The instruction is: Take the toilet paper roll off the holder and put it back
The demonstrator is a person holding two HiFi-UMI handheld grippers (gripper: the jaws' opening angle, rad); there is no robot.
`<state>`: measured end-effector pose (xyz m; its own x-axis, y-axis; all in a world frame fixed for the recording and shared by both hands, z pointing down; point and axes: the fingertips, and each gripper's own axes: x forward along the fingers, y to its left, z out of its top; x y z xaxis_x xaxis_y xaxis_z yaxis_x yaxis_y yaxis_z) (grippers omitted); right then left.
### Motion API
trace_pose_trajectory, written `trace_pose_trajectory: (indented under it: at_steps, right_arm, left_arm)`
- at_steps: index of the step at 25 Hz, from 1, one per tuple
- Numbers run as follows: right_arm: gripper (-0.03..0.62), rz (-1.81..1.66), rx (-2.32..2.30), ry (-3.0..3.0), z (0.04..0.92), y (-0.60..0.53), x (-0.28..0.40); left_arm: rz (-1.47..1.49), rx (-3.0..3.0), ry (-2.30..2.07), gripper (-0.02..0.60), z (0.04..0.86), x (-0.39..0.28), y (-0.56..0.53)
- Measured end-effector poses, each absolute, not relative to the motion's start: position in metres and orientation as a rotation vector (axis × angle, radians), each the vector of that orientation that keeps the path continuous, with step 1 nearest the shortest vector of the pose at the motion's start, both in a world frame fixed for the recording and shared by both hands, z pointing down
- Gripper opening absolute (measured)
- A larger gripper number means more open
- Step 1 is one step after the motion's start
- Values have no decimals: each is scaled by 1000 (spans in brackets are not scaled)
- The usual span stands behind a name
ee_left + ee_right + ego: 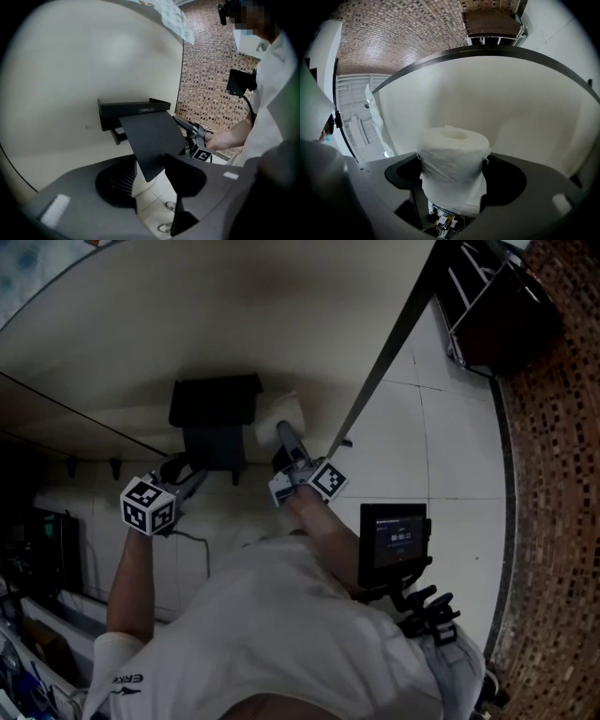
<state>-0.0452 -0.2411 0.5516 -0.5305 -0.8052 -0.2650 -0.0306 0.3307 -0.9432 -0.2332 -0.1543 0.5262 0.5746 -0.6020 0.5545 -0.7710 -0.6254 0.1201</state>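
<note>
Head view: black holder (214,413) on pale wall (141,324); toilet paper roll (281,416) just right of it, off holder, pinched by right hand-held gripper (285,435). Left hand-held gripper (185,472) near holder's lower left.
Left gripper view: its 2 jaws spread; holder's black flap (152,138) tilted out, lower corner over gap, contact unclear.
Right gripper view: 2 jaws clamped on roll's sides, roll upright between them, wall behind.

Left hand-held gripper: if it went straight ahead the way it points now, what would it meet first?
Probably the flat black cover flap of the wall-mounted black holder: its lower corner sits between the open jaws of the left hand-held gripper. Depth is unclear.
</note>
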Motion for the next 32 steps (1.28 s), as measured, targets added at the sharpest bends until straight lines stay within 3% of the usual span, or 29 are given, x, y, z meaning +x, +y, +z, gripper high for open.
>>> trace_pose_trajectory:
  at_steps: [32]
  right_arm:
    - [405,-1198,-676,1911,528,-237,-83]
  left_arm:
    - [718,2460,-1095,190,514,-225,-150]
